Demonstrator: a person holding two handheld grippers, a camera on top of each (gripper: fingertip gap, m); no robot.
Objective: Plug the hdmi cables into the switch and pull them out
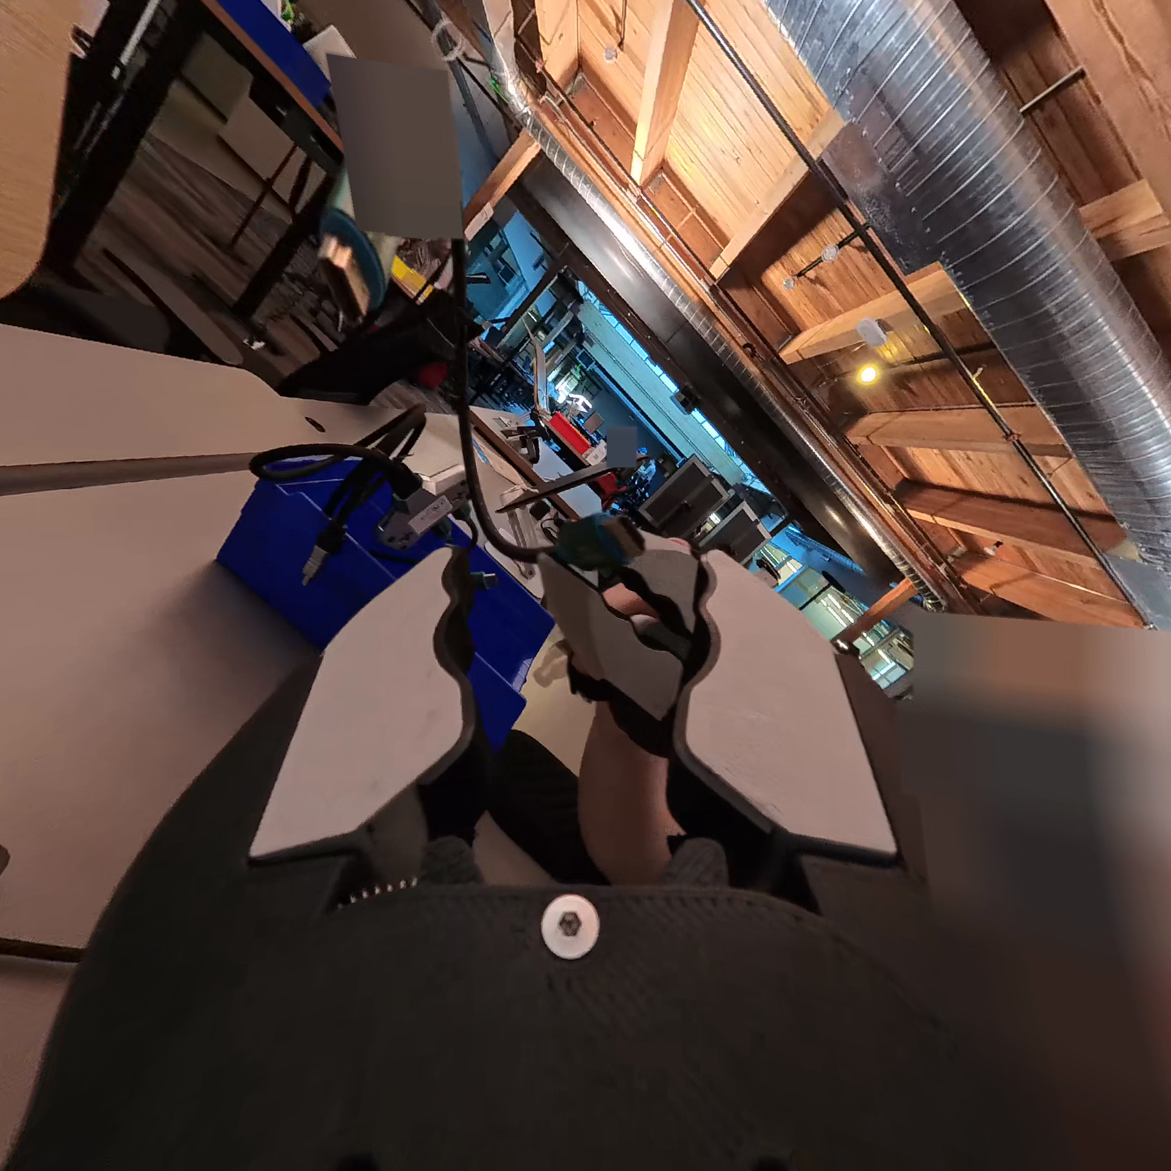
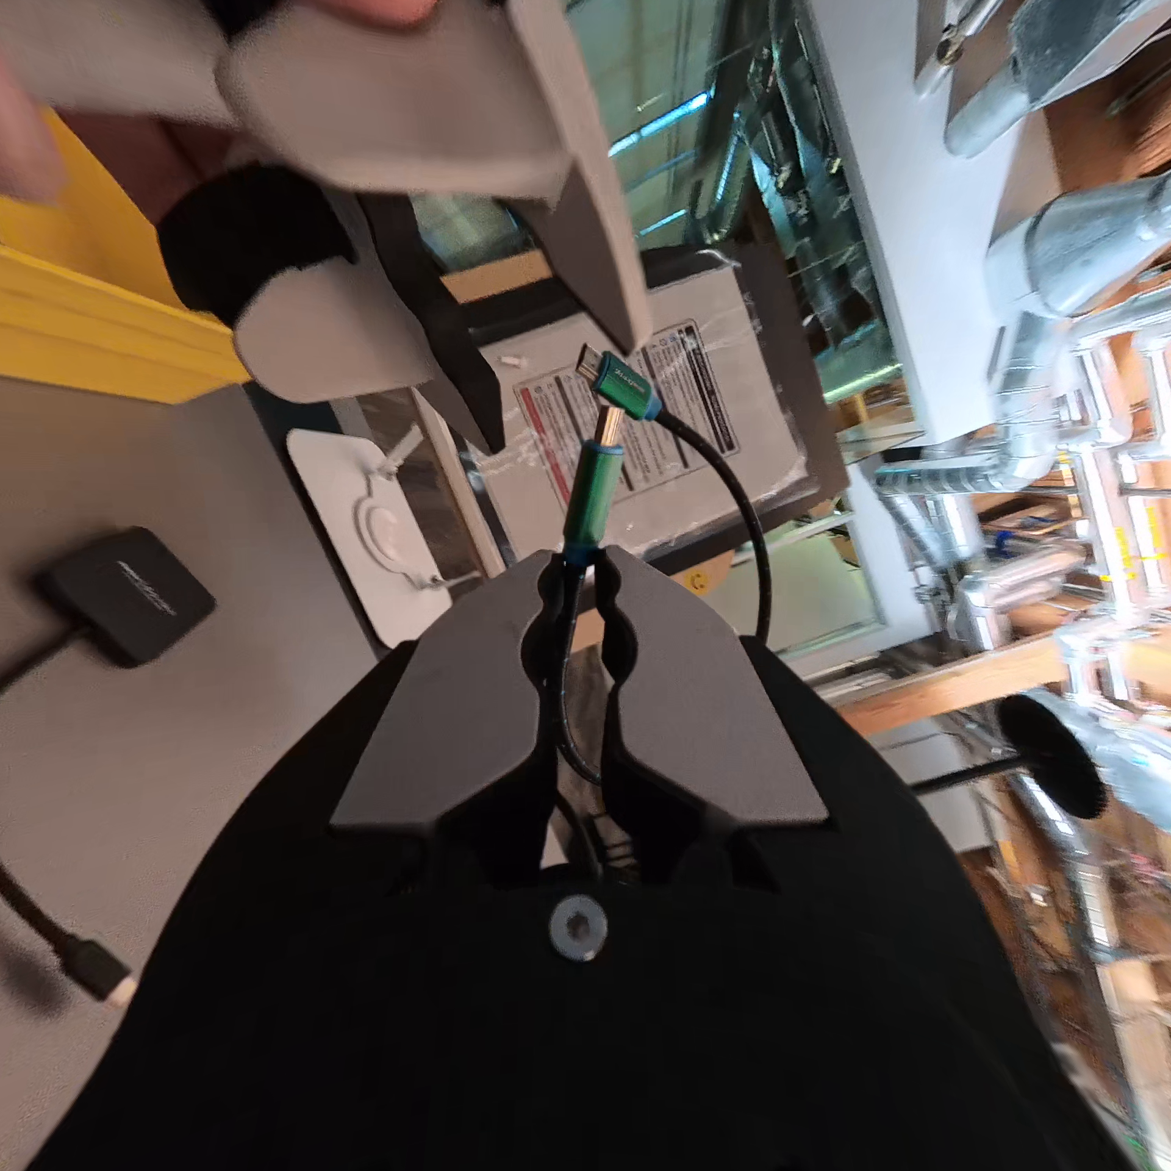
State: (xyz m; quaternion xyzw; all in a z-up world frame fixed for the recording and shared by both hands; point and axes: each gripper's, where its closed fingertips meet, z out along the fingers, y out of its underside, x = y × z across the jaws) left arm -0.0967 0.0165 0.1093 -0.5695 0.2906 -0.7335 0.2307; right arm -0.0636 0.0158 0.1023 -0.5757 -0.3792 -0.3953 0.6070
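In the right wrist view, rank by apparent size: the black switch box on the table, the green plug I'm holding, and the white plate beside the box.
1. White plate, largest.
2. Black switch box.
3. Green plug at the right gripper, smallest, though nearest the camera.

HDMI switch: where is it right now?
Right wrist view, far left: the black switch lies flat on the grey table, nothing plugged in, beside a white plate, well clear of the right gripper.

left claw (image 1: 580, 557) spread wide — green plug (image 1: 595, 538) beyond.
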